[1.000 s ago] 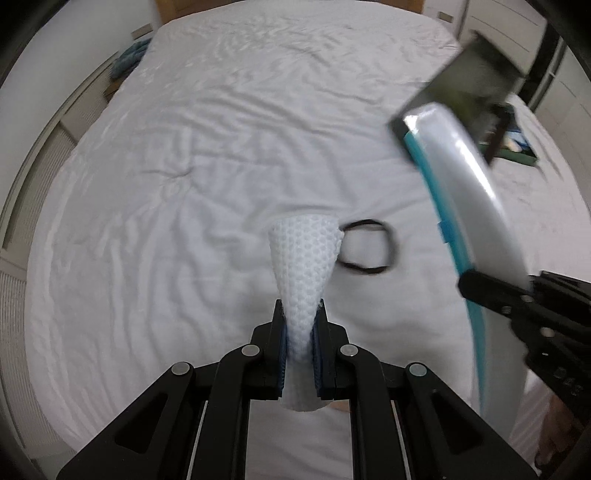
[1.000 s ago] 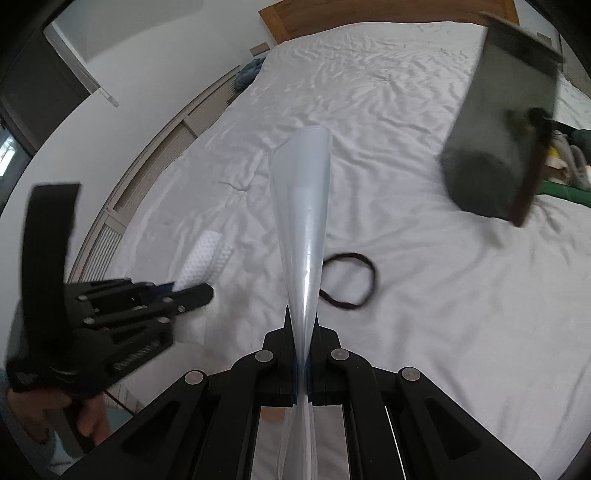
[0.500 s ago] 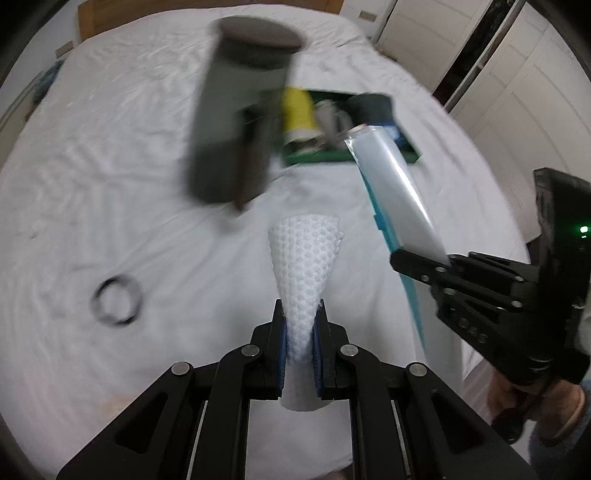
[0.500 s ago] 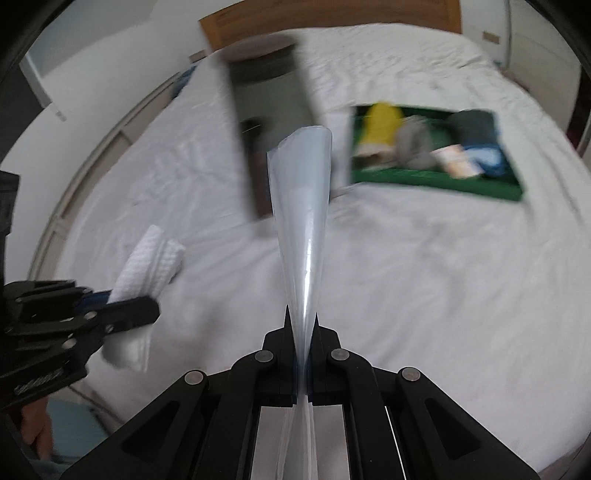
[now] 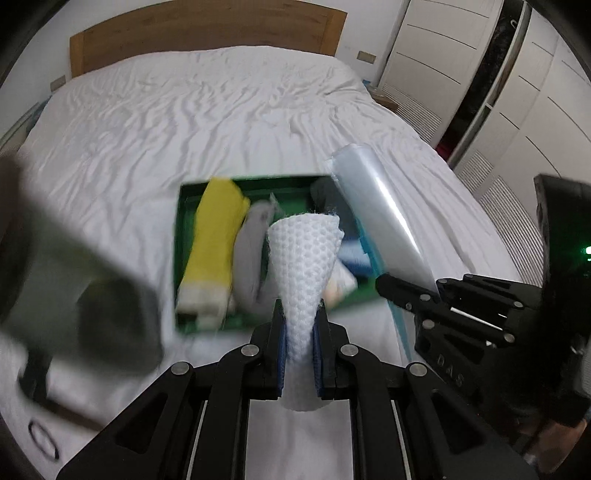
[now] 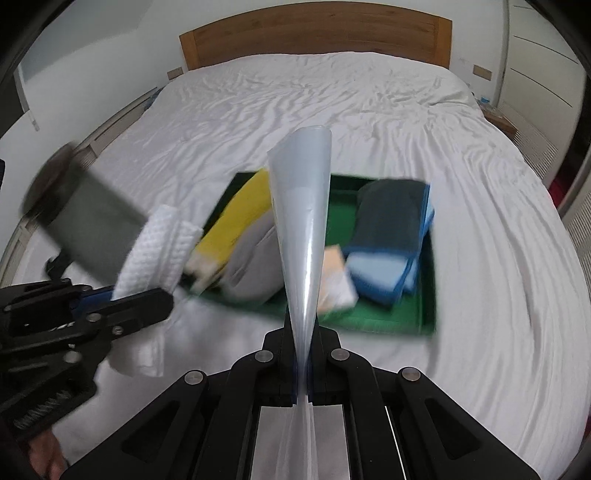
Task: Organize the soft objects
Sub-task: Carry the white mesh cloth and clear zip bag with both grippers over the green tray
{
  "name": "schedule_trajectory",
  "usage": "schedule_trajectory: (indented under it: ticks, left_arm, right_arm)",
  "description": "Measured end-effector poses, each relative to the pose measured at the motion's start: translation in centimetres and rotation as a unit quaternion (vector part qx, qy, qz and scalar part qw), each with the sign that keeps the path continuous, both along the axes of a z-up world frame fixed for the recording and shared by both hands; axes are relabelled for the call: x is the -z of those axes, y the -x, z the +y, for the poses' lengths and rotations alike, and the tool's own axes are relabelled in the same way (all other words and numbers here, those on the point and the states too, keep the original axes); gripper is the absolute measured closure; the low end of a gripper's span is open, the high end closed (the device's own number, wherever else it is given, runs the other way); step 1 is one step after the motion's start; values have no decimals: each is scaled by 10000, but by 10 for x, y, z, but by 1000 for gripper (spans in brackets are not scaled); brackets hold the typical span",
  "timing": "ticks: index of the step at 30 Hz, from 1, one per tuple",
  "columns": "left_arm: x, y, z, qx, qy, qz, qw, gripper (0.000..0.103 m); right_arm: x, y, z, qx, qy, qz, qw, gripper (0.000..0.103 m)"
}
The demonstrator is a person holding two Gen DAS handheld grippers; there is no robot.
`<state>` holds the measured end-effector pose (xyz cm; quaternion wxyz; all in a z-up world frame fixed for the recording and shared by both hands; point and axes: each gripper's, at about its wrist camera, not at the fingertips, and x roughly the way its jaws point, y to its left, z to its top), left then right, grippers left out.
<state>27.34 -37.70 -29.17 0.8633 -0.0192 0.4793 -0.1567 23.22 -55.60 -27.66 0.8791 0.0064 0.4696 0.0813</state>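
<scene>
Behind left gripper clamping white cloth and right gripper pinching plastic bag, blurred green tray.

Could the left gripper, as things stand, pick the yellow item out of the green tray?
Probably not yet. The left gripper is shut on the white mesh cloth, so its jaws are occupied. The yellow item lies uncovered at the green tray's left end, otherwise unobstructed.

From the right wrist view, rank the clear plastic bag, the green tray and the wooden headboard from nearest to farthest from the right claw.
1. Clear plastic bag: pinched in the right claw, standing up at centre.
2. Green tray: on the bed just ahead, holding folded cloths.
3. Wooden headboard: at the far end of the bed, top of the view.
</scene>
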Motion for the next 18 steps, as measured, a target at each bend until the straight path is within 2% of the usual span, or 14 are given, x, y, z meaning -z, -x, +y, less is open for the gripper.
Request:
schedule_trajectory:
  ticks: [5,9,13,18]
  left_arm:
    - [28,-49,-28,-200,-157,85,9996,94]
    - [46,-76,-29,-492,-215,229,9983,94]
    - [56,-92,-29,-491,-183,317,9981,94]
    - [67,-103,-27,-545,-325,361,9973,93]
  right_arm:
    - [20,-62,-11,-155,65,60,9998,101]
    - [57,-105,-4,-174,90,226,9996,101]
    - [82,-128,-4,-124,132,389,9991,101]
    - [102,-151,-8,-65,36,502,9987,100]
